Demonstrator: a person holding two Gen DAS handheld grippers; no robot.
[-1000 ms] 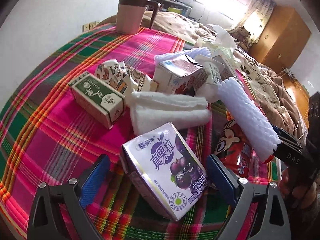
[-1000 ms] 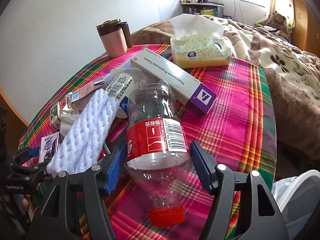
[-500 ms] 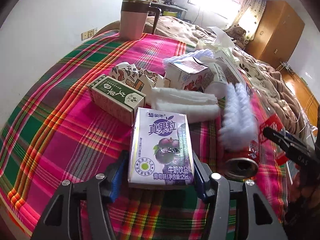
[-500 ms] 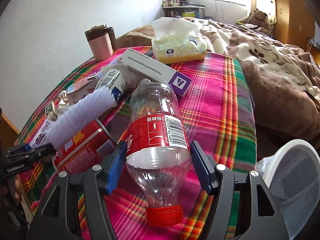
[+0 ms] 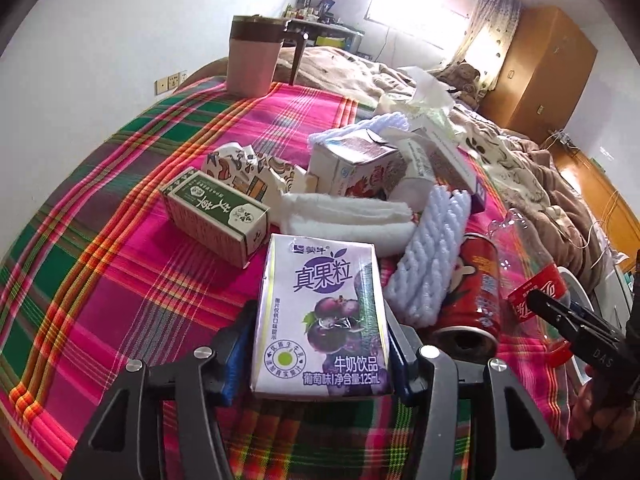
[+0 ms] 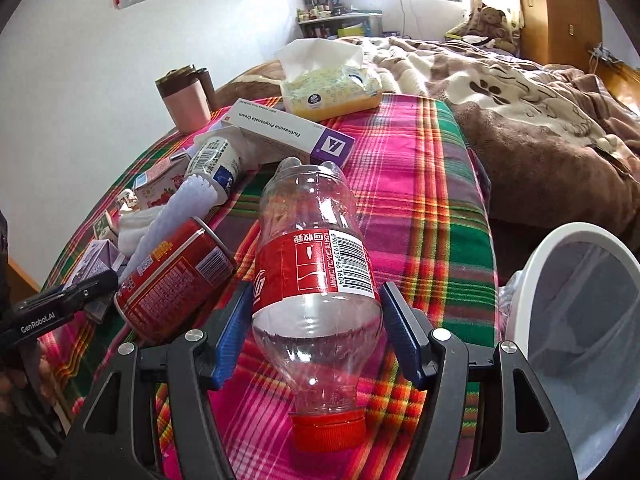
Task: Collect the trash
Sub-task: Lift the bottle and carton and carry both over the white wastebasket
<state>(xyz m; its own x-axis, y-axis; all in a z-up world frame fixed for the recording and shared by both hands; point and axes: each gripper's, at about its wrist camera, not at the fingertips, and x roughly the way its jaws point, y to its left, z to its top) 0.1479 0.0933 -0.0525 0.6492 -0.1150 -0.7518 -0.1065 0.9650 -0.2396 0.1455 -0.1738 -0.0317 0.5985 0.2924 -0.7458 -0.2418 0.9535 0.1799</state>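
Your left gripper (image 5: 320, 354) is closing its jaws, blue pads against both sides of the purple grape milk carton (image 5: 322, 316) above the plaid cloth (image 5: 120, 264). Your right gripper (image 6: 316, 336) clamps the clear cola bottle (image 6: 316, 280), red cap toward you, beside the white bin (image 6: 532, 264).

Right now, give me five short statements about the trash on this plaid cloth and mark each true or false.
1. The left gripper has the purple grape milk carton between its pads. True; its jaws are closing on it.
2. The clear plastic cola bottle in the right gripper has a blue cap. False; the cap is red.
3. The red drink can stands upright. False; it lies on its side.
4. A white bin sits right of the bottle. True.
5. The pink lidded mug is lying tipped over. False; it stands upright.
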